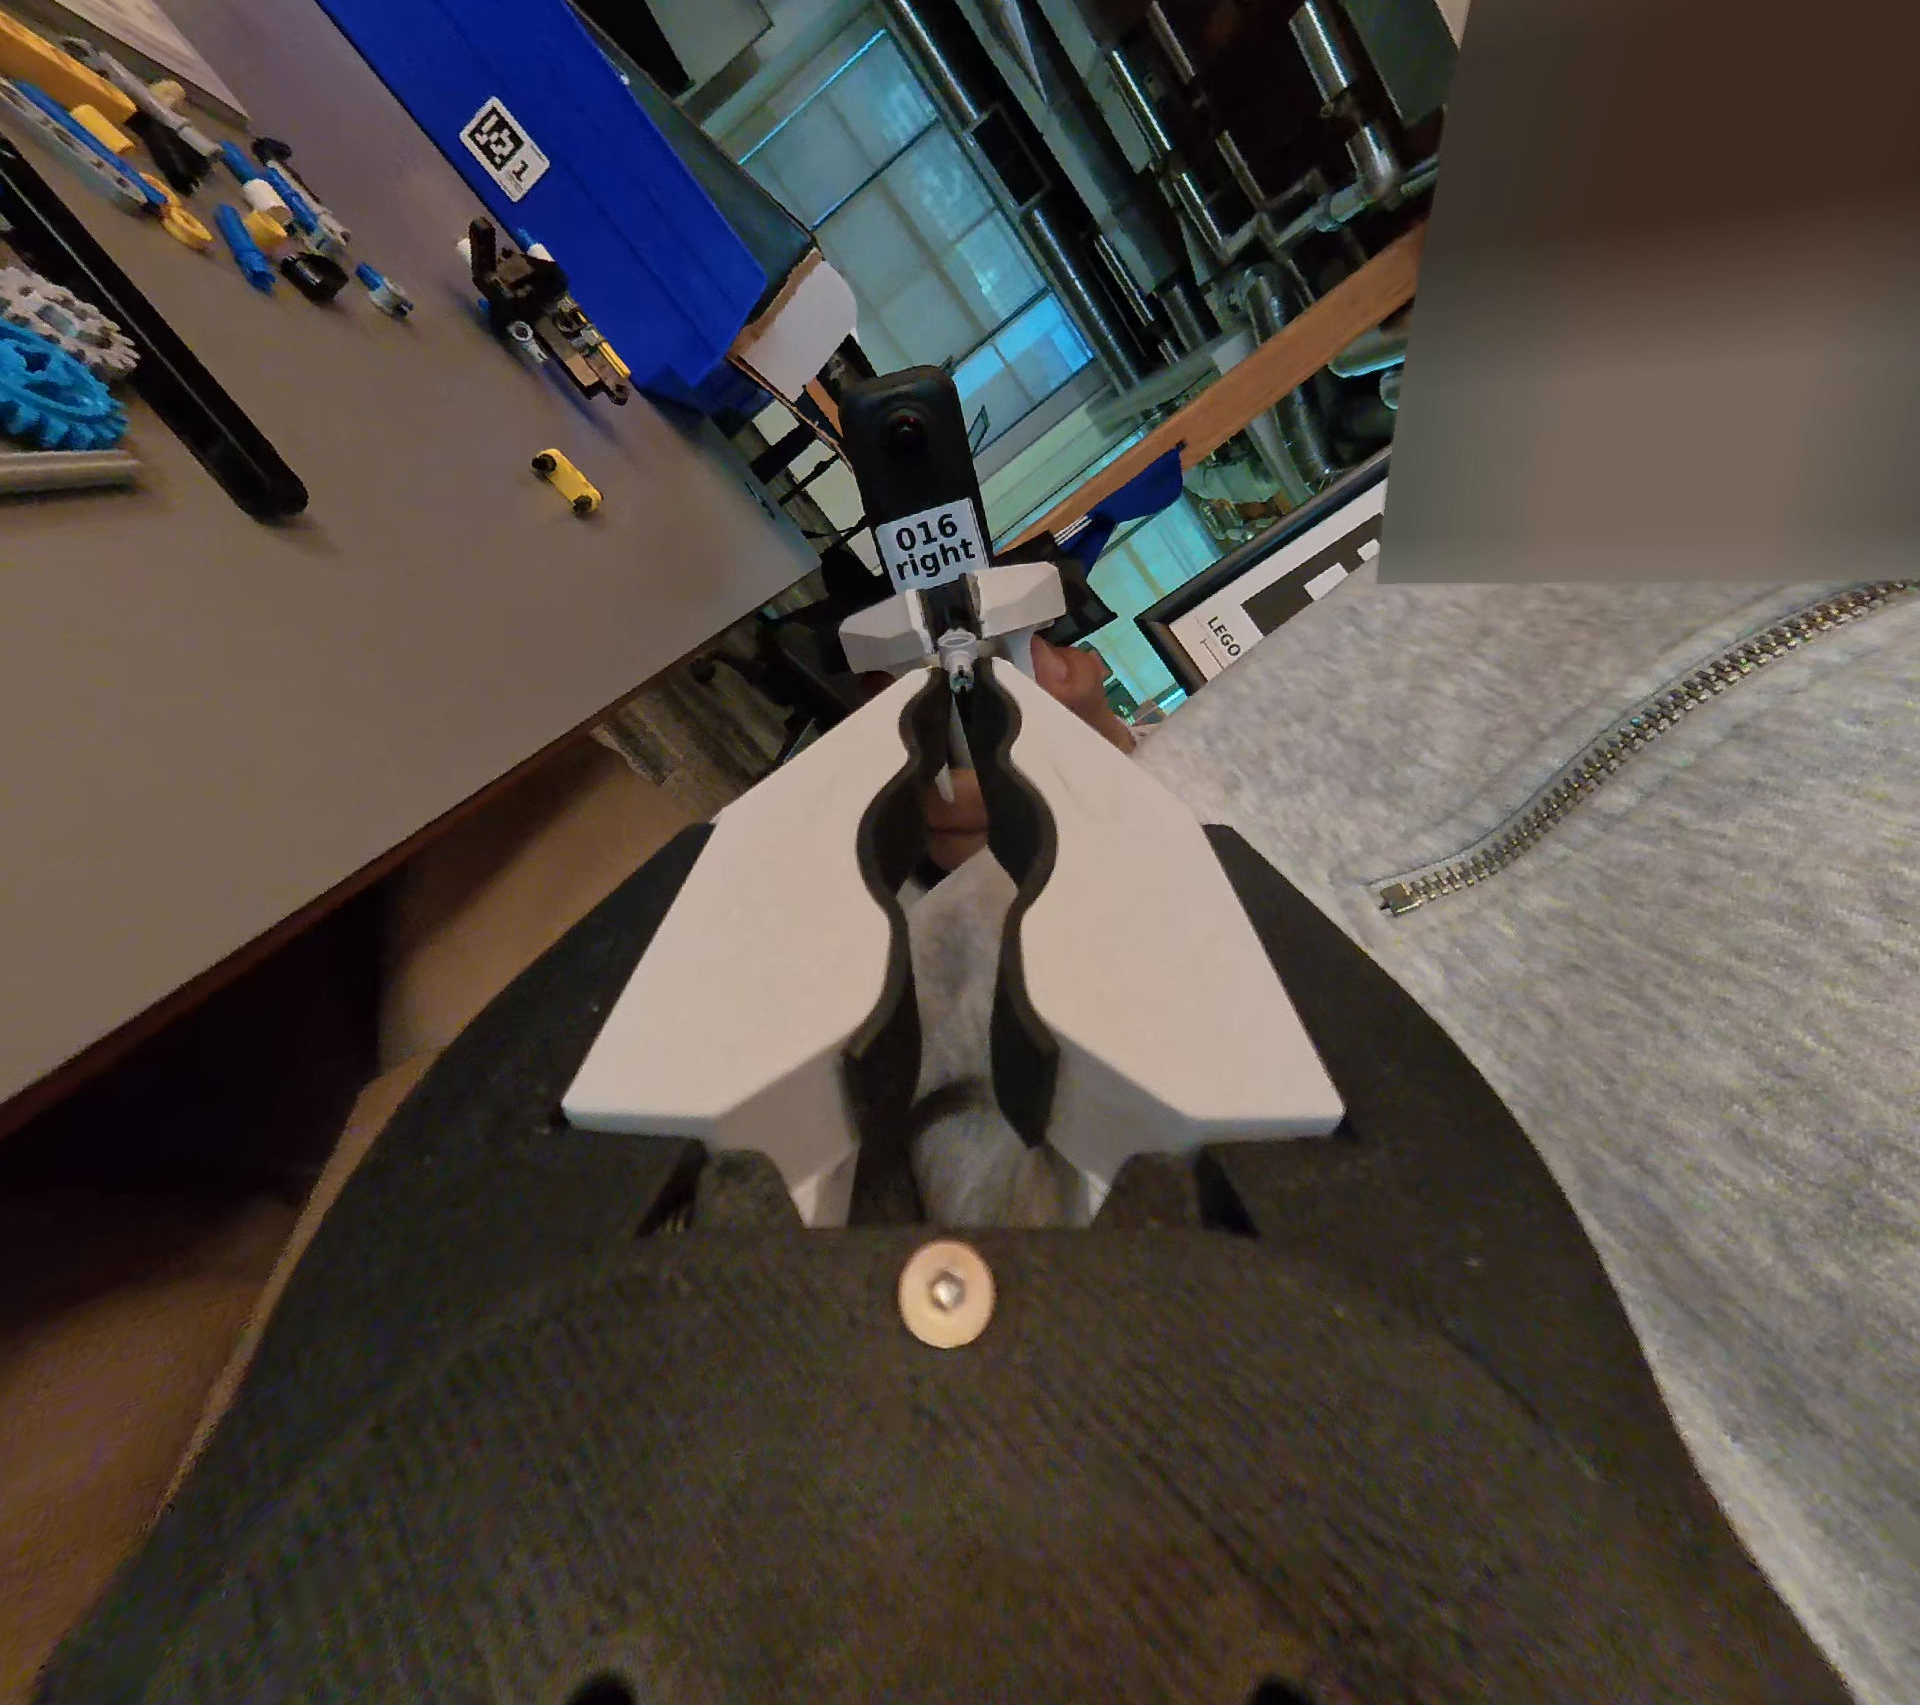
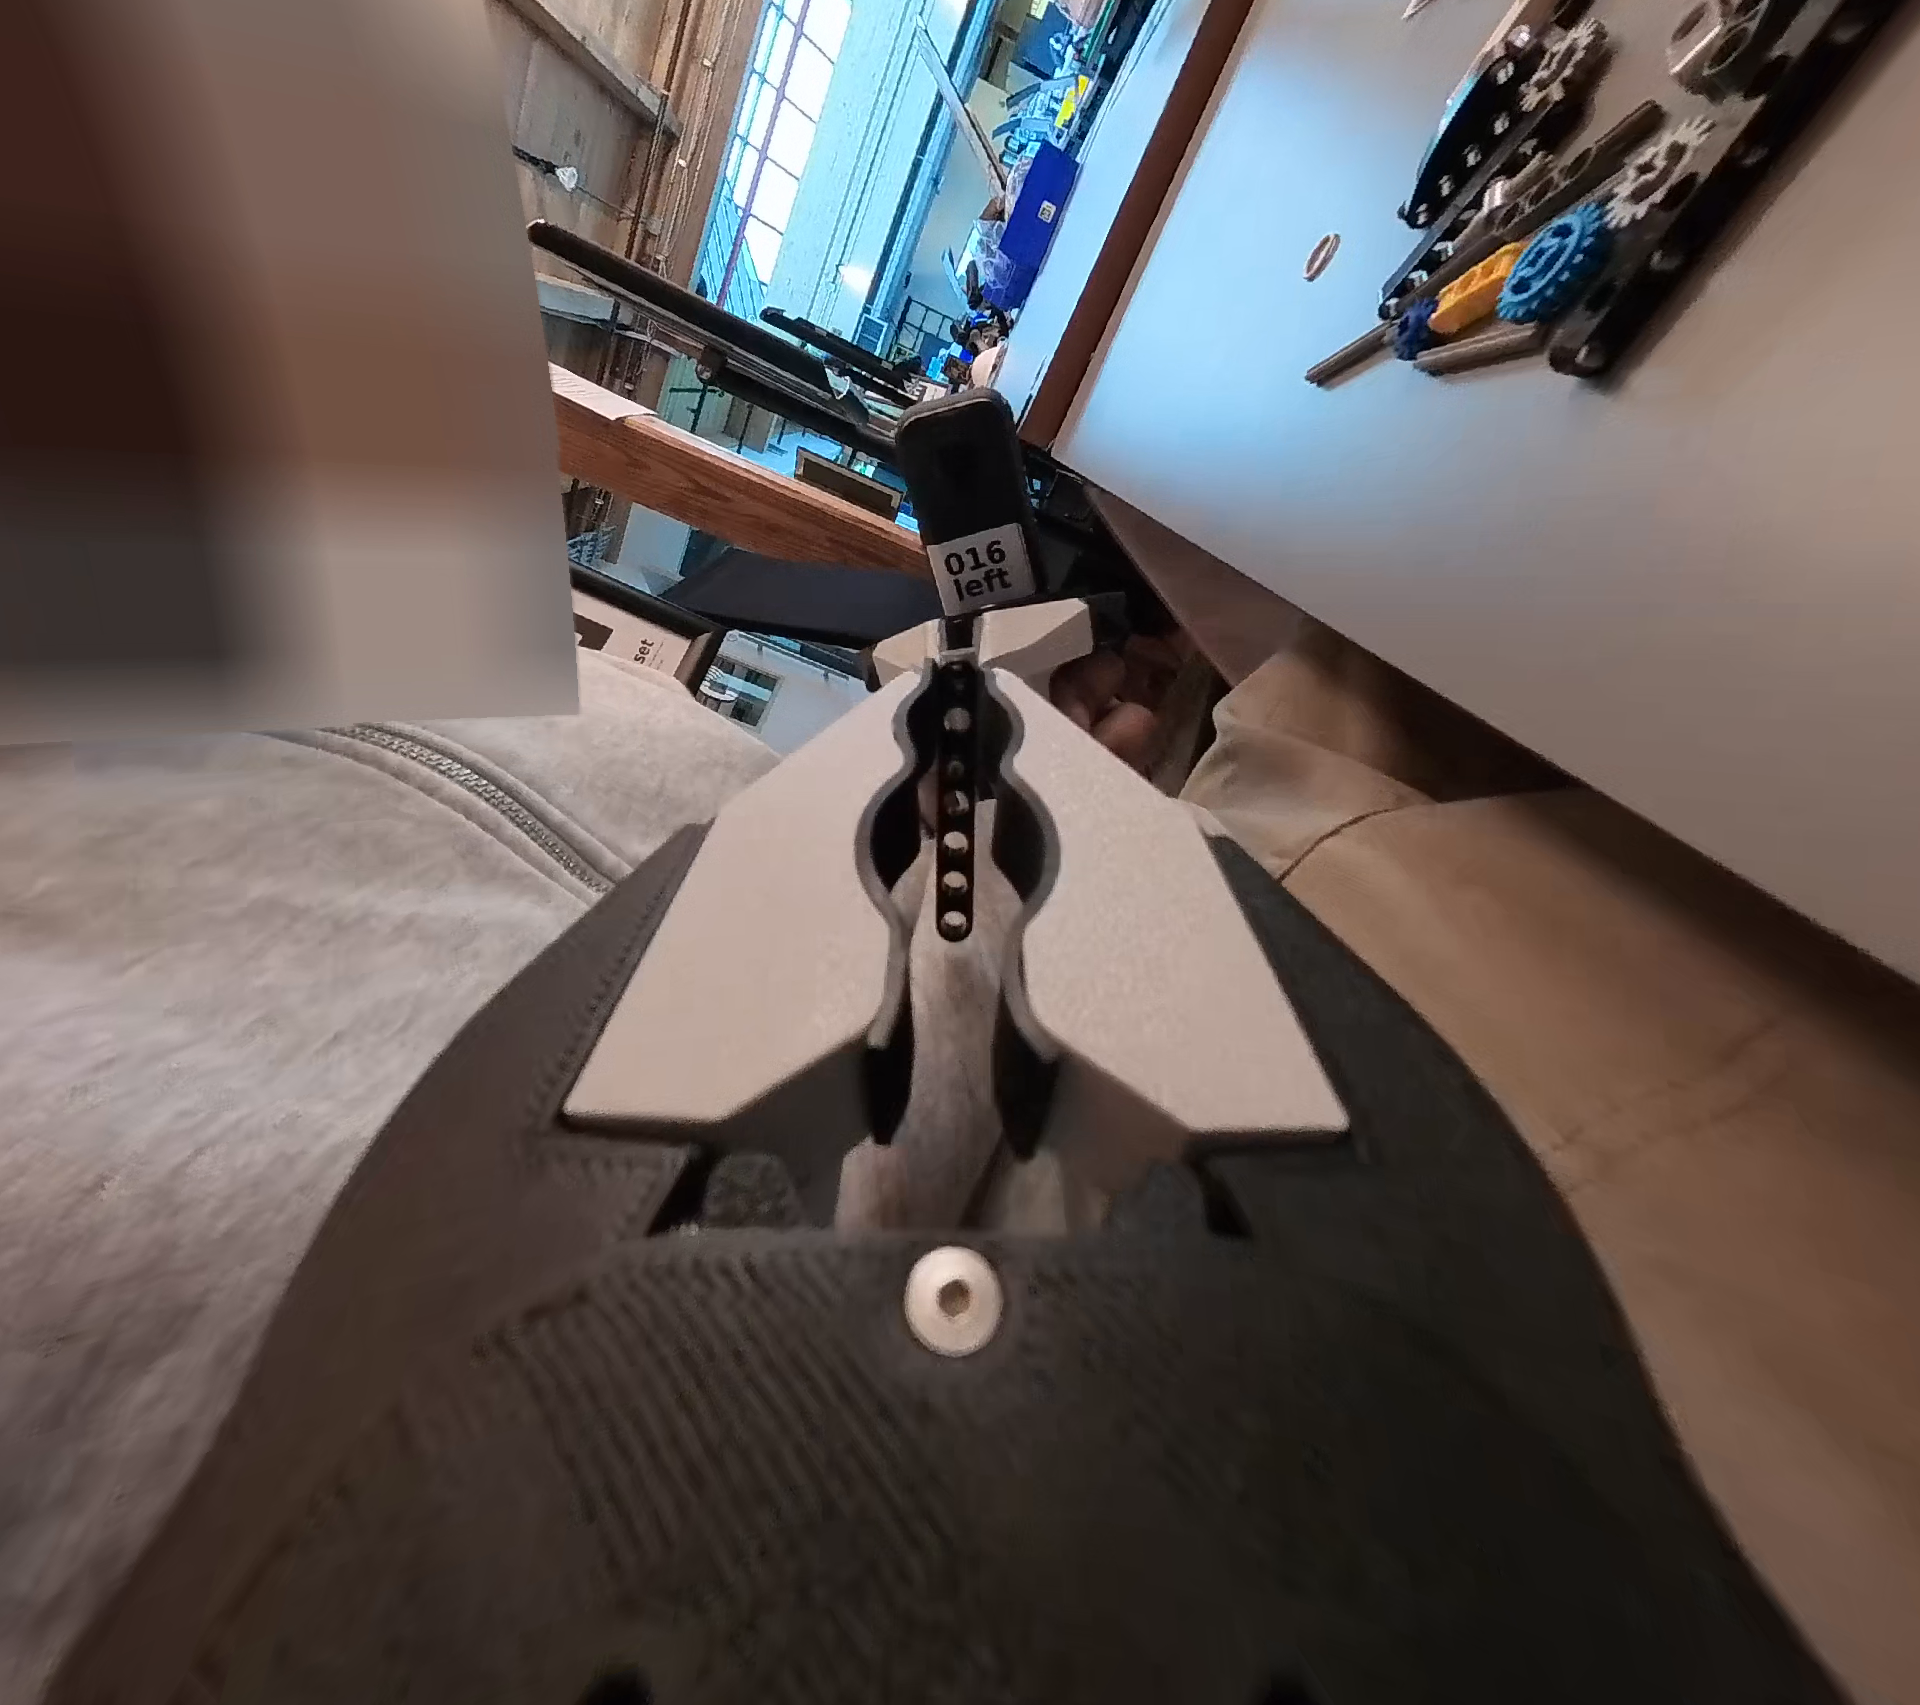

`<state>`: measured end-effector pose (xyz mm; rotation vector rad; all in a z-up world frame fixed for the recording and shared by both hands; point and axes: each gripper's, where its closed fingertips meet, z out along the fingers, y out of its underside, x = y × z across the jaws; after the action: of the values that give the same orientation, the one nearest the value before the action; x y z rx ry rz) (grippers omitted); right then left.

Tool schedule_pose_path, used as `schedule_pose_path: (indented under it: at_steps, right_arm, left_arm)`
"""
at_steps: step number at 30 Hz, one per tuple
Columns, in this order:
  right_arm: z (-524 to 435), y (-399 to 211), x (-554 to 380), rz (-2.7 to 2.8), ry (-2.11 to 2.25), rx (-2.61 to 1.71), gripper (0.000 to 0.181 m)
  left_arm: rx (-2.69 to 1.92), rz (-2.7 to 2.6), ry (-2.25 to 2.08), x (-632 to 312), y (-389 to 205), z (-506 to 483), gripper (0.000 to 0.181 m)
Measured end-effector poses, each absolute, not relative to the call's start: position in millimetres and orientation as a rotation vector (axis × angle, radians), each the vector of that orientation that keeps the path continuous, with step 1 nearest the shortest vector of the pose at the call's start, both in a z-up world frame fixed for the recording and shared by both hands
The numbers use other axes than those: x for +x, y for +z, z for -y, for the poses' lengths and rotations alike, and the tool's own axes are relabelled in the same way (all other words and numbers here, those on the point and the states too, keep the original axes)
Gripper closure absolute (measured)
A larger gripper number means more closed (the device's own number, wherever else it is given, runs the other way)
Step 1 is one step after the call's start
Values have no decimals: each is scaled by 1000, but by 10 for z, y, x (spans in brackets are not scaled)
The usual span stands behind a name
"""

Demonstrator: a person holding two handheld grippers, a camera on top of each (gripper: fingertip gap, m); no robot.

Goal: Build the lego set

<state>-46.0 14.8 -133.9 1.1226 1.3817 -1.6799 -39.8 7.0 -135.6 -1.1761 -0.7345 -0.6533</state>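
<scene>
My left gripper [image 1: 954, 699] is shut on a thin light-grey axle piece [image 1: 961, 730] with a small connector at its tip. It is held off the table's edge, over a person's lap. My right gripper [image 2: 958, 679] is shut on a black beam with a row of holes [image 2: 954, 834]. The two grippers face each other tip to tip. The right gripper shows in the left wrist view [image 1: 951, 616], and the left gripper shows in the right wrist view [image 2: 977, 642]. The parts meet at the tips; the joint itself is too small to make out.
On the grey table [image 1: 364, 616] lie loose blue, yellow and black parts [image 1: 260, 221], a small black-and-yellow assembly [image 1: 540, 305], a yellow piece [image 1: 566, 479] and a blue bin [image 1: 520, 128]. A black plate with gears [image 2: 1558, 201] lies there too. A person's grey zip top [image 1: 1558, 928] is close. The tips of both grippers are at nearly the same place.
</scene>
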Motion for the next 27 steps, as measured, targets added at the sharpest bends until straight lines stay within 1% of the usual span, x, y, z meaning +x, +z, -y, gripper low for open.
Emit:
schedule_pose_path:
  at_steps: [11,27]
  right_arm:
    - [-51,-1320,-489,-1447,-1644,1108,177]
    - [-18,-1308,-513,-1376,-1620,1104,177]
  left_arm:
    - [-1210,719,-588,-431,-1330,27,179]
    - [-1198,719,-580,-455,-1312,60,179]
